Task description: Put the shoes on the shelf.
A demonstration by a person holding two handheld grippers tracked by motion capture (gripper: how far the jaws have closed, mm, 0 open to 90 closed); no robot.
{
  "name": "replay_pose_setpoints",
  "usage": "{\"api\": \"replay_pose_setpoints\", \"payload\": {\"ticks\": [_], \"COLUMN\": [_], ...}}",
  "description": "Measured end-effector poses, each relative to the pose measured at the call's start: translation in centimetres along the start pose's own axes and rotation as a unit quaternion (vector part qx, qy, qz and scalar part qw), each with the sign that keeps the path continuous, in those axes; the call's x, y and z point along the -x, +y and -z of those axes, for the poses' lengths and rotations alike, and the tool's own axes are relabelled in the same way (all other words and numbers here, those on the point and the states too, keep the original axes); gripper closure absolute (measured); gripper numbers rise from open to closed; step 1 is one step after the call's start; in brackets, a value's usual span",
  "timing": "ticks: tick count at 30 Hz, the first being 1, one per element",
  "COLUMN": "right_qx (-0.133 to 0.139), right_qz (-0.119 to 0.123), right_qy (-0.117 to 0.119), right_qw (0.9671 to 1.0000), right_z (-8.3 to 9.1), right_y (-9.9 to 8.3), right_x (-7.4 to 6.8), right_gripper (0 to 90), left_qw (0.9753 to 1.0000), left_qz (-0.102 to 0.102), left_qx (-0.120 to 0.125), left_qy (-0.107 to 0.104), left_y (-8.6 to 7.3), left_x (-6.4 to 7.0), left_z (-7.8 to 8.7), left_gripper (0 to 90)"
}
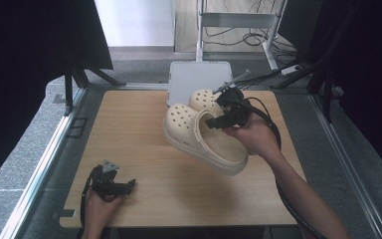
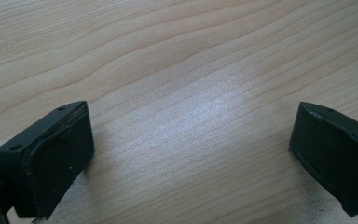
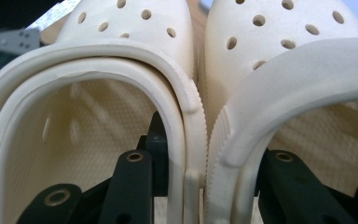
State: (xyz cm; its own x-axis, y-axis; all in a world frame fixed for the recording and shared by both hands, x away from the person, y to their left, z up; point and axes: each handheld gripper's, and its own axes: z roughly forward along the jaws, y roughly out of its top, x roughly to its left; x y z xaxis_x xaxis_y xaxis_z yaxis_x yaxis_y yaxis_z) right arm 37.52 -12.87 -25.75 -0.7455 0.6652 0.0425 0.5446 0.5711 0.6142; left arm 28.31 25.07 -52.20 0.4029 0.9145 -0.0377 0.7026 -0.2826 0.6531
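Clogs: I am holding the two cream clogs [image 1: 206, 134] pressed side by side, lifted and tilting over the middle-right of the counter [image 1: 144, 149], toes pointing far-left.
Right tool: my right tool [image 1: 218, 121] is reaching into the heel openings, one jaw inside each clog, and is pinching their two touching inner walls [image 3: 200, 154] together between the jaws.
Left tool: my left tool [image 1: 129, 184] is resting at the near-left of the counter, well apart from the clogs, with its jaws standing wide apart over bare wood [image 2: 191, 116] and gripping nothing.
White tray: a white tray [image 1: 196, 77] is lying just past the far edge of the counter.
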Motion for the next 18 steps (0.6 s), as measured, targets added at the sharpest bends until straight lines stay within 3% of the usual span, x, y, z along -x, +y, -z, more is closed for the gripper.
{"api": "replay_pose_setpoints", "payload": {"ticks": [9,18], "right_qx": [0.006,0.004], "right_qz": [-0.028,-0.064], "right_qy": [-0.035,-0.055], "right_qw": [0.999,0.9964], "right_z": [-0.7,-2.4], "right_y": [2.9,5.3], "right_x": [1.3,2.8], "right_gripper": [65.9,65.9], "left_qw": [1.0,1.0], "left_qz": [0.0,0.0], "left_qx": [0.0,0.001], "left_qy": [0.0,0.002], "left_y": [0.0,0.0], "left_x": [0.0,0.0], "left_z": [0.0,0.0], "left_gripper": [0.0,0.0]}}
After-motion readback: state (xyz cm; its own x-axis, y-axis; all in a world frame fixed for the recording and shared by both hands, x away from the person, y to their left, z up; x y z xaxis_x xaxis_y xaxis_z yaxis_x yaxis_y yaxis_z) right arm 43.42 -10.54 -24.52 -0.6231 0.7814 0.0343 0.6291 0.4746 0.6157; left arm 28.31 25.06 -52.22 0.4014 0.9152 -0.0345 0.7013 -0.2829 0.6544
